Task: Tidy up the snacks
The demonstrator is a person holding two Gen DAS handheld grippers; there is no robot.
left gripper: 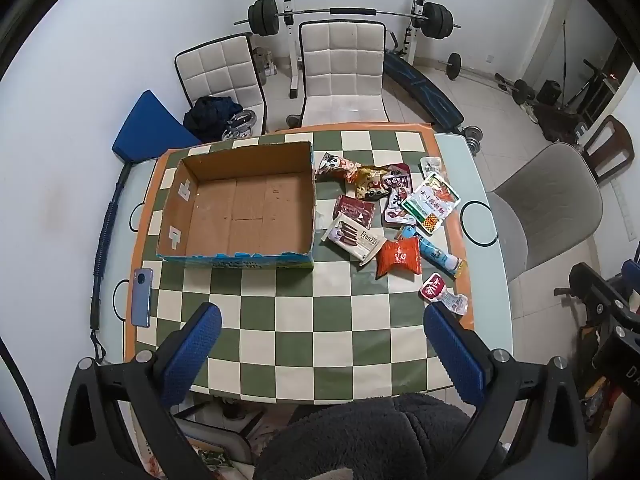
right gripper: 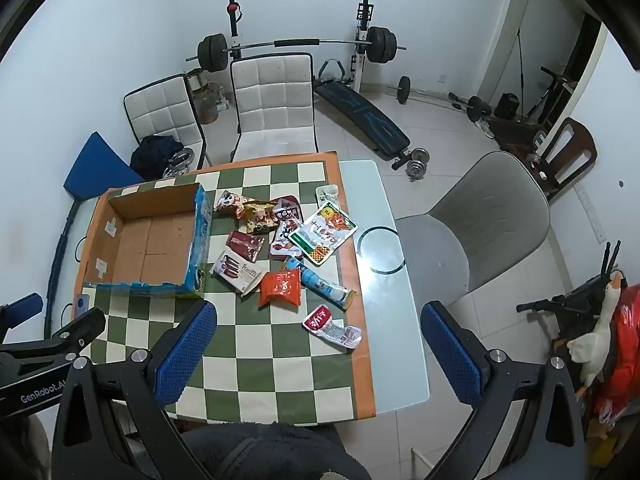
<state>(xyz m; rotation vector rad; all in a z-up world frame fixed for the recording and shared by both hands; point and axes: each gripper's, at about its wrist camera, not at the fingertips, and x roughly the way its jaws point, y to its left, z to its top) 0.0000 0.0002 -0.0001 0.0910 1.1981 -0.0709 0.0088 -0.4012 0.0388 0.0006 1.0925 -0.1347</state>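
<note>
Nothing sorted yet, by the look of it. Box (left gripper: 240,204) sits on the checkered cloth (left gripper: 320,320) on the counter (right gripper: 392,320), open top, and its floor is bare cardboard in both views: zero snacks inside

All snacks lie loose just right of the box, in one scattered pile:
- Franzzi pack (left gripper: 354,236) closest to the box's near right corner, nearly touching it
- dark red pack (left gripper: 354,210) just beyond that, also near the box wall
- panda bag (left gripper: 334,164) and yellow bag (left gripper: 368,180) by the box's far right corner
- white/green pouch (left gripper: 430,202) further right, overlapping other packs
- orange bag (left gripper: 400,258) and blue tube (left gripper: 438,254) right of the Franzzi pack, touching each other
- red/white sachet (left gripper: 442,292) apart from the pile, the one farthest from the box toward the near side

Some packs are stacked, so exact count unclear; roughly ten or so

Left gripper (left gripper: 320,324): fingers spread wide, holding nothing, hovering over bare cloth on the near side of the box. Right gripper (right gripper: 318,320): fingers also wide apart, empty, on the near side of the pile, with the sachet in view between its tips

Phone (left gripper: 142,298) lies left of the box's near corner, not part of the job

Judgement: task at the start, every snack left to move into the box. Sachet or orange bag look like the easiest first picks for the right gripper
</note>
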